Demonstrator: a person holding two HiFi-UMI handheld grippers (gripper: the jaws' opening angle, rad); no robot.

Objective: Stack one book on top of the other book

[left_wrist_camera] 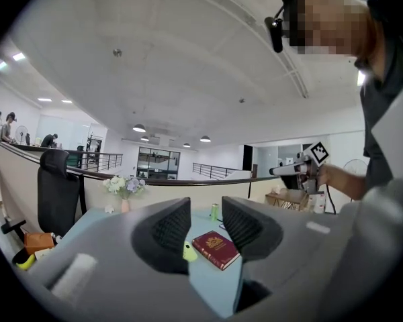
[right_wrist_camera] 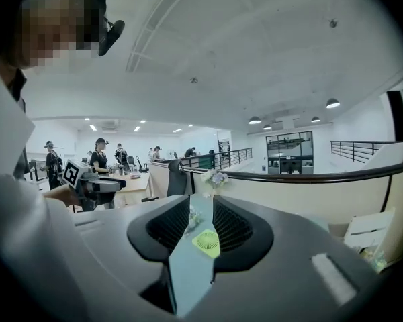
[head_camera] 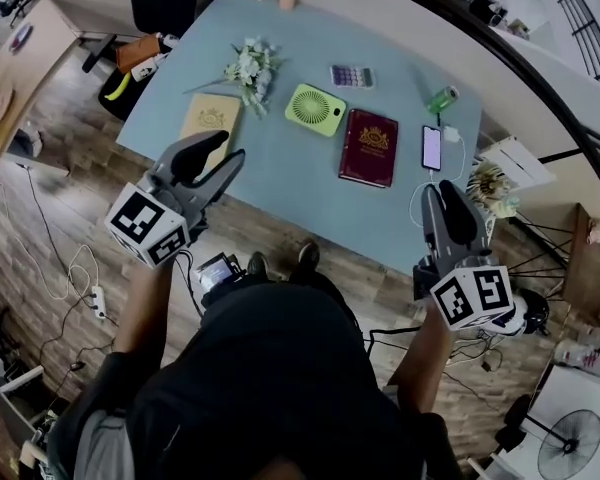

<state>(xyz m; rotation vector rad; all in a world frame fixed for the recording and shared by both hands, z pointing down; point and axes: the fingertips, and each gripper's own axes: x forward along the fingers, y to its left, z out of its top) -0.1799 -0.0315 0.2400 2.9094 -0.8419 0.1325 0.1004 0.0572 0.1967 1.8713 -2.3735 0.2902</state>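
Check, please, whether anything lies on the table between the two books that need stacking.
Yes. A green fan lies on the table between the red book and the tan book, and flowers lie by the tan book's far corner. Either book would probably need lifting over the fan.

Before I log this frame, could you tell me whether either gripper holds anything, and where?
Nothing is held: the left gripper and right gripper are both open and empty.

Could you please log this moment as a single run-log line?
phase: pre-grasp | left tongs: open, empty | right tongs: open, empty | tan book, maroon book: flat on table, apart, unstacked
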